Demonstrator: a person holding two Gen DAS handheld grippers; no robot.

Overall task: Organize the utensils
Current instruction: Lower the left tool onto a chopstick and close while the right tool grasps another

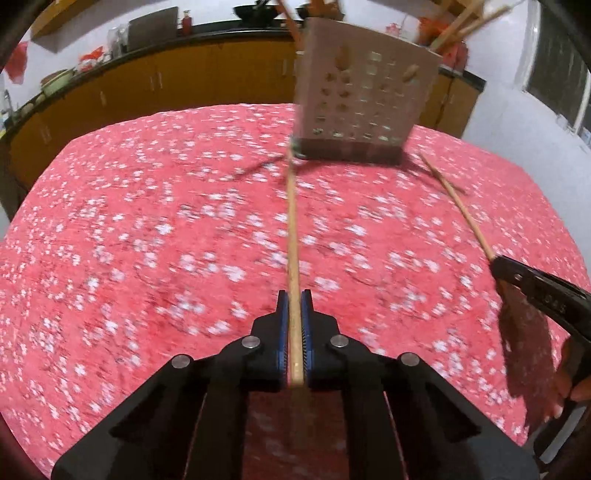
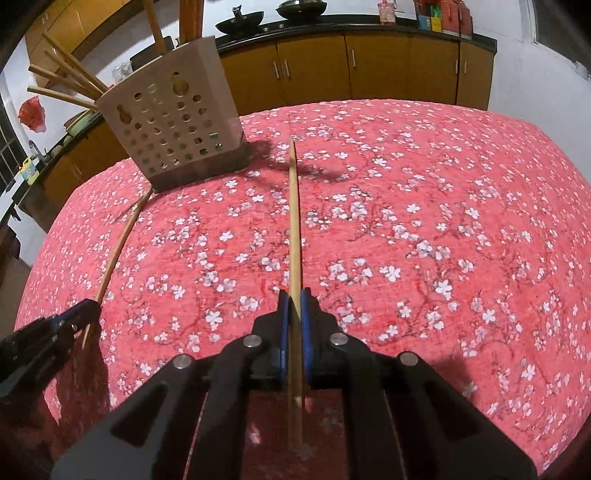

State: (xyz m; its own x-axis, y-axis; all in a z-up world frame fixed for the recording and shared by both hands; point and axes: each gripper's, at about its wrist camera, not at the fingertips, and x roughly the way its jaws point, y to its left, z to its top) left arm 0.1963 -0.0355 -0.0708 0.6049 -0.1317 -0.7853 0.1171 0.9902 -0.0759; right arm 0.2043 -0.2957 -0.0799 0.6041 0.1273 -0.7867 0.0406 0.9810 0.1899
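While the left tongs (image 1: 294, 306) are clenched on one pale bamboo chopstick (image 1: 292, 236), the right tongs (image 2: 294, 306) are clenched on a second pale bamboo chopstick (image 2: 294, 221), each stick pinched between blue pads and running forward from the jaws. Both sticks slant down over the desk, which is covered by a red cloth printed with white blossoms (image 2: 406, 229). In the left wrist view the first chopstick's far tip reaches the lower left corner of the beige perforated utensil holder (image 1: 354, 103), though blur hides whether it touches. In the right wrist view the second chopstick's tip lies just right of that holder (image 2: 173, 122), apart from it, over a dark shadow. More wooden chopsticks (image 2: 62, 74) already stand in the holder, fanning out above its rim. The holder stands on the cloth near the desk's far edge. Behind it runs a row of brown wooden cabinets (image 2: 332, 70) under a dark worktop bearing black woks (image 2: 236, 16).
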